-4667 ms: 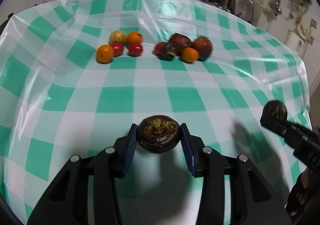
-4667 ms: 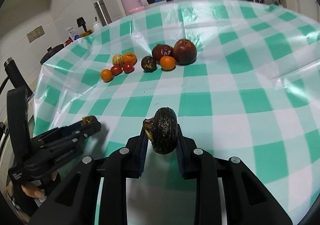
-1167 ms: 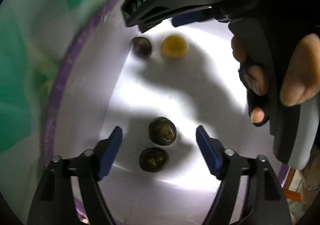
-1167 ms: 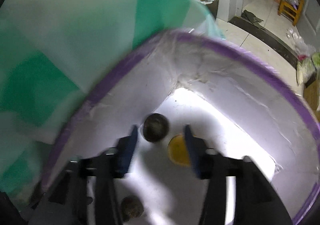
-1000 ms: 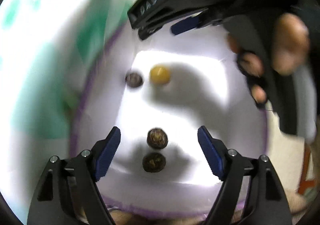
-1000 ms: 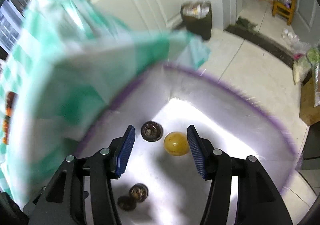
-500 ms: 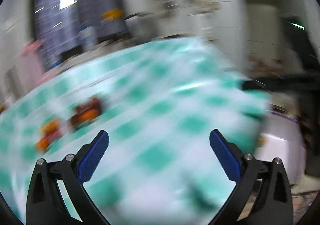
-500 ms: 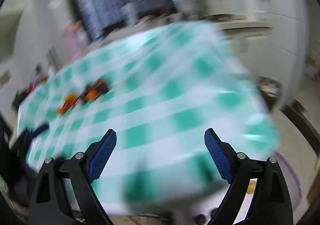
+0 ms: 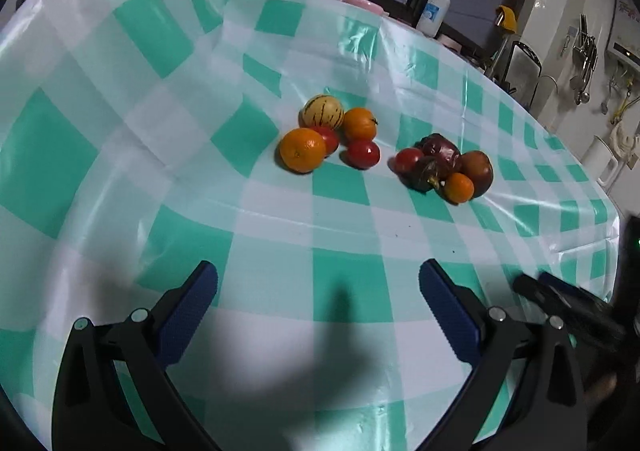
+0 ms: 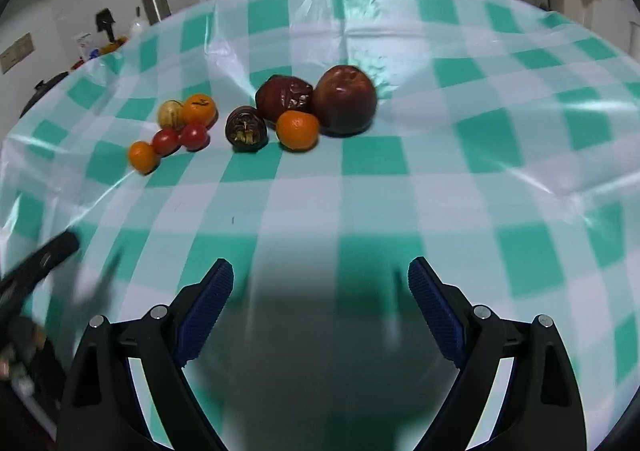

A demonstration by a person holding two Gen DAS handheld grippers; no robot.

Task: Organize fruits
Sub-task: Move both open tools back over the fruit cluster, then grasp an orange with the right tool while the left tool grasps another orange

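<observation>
Both the left gripper (image 9: 318,291) and right gripper (image 10: 320,287) have just spread wide, empty, above the tablecloth (image 9: 340,243). Fruits (image 9: 386,149) lie loose in two clusters mid-table. One dark fruit (image 10: 245,128) is possibly a mangosteen.

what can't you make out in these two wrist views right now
- Right gripper in the left wrist view: a dark blur cut off by the right edge, so its jaws can't be read there.
- Left gripper in the right wrist view: smeared by motion at the left edge.
- Red tomato of the right cluster: shows in the left wrist view; in the right wrist view the dark fruits hide it.
- Counter items behind the table: too small and blurred to identify.
</observation>
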